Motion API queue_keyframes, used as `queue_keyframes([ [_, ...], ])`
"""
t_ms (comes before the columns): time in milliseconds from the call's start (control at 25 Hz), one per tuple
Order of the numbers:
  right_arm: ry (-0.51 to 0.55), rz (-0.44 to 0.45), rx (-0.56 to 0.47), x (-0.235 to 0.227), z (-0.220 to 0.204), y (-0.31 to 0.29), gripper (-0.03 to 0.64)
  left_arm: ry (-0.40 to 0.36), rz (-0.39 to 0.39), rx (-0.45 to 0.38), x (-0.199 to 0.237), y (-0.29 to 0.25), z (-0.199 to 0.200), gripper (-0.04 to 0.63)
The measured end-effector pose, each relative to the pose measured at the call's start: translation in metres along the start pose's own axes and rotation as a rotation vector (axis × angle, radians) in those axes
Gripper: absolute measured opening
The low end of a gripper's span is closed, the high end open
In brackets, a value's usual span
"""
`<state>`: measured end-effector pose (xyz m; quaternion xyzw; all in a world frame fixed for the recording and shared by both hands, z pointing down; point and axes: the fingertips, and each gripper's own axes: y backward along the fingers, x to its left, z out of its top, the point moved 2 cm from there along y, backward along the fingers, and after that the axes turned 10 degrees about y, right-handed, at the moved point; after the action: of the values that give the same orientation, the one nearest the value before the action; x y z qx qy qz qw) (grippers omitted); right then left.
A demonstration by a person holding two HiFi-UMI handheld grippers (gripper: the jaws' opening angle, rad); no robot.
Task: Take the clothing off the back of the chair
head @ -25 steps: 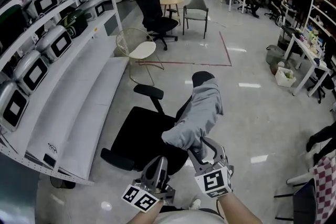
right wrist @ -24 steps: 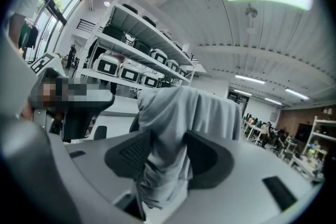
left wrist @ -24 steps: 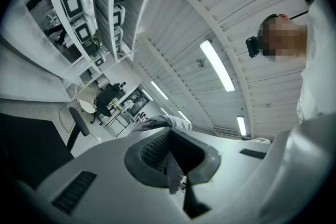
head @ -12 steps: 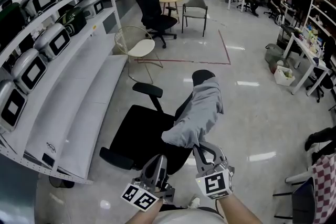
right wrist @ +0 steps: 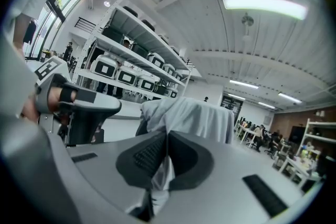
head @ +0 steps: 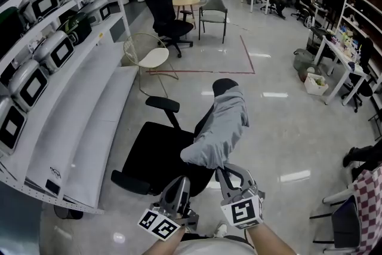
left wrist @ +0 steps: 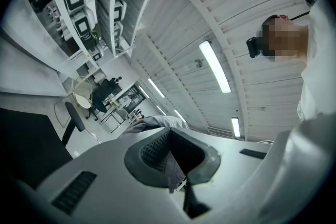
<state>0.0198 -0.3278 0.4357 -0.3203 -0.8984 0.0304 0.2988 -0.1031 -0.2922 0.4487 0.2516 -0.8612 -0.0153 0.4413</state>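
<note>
Grey jacket (head: 225,125), draped over the back of the black chair (head: 156,155) on the near floor, its near hem clenched in both right gripper (head: 225,172) and left gripper (head: 179,185): best lifted clear over the headrest before pulling nearer, lest it snag.

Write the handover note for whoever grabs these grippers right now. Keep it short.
Left gripper: shut on a fold of the grey clothing.
Right gripper: shut on the clothing's lower end, the end nearest the person.
Things: the clothing is draped over the back of the black chair, which stands beside the white shelving.
Done: both grips are taken.
Left: the clothing is not yet off. Lift it up and clear of the chair back, probably with both grippers together so it does not snag.
</note>
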Motion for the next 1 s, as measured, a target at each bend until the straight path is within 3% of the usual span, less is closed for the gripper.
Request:
queue_keyframes([
  [1000, -0.026, -0.112, 0.064, 0.041, 0.019, 0.037, 0.02, 0.064, -0.075, 0.097, 0.0, 0.04, 0.0, 0.008],
])
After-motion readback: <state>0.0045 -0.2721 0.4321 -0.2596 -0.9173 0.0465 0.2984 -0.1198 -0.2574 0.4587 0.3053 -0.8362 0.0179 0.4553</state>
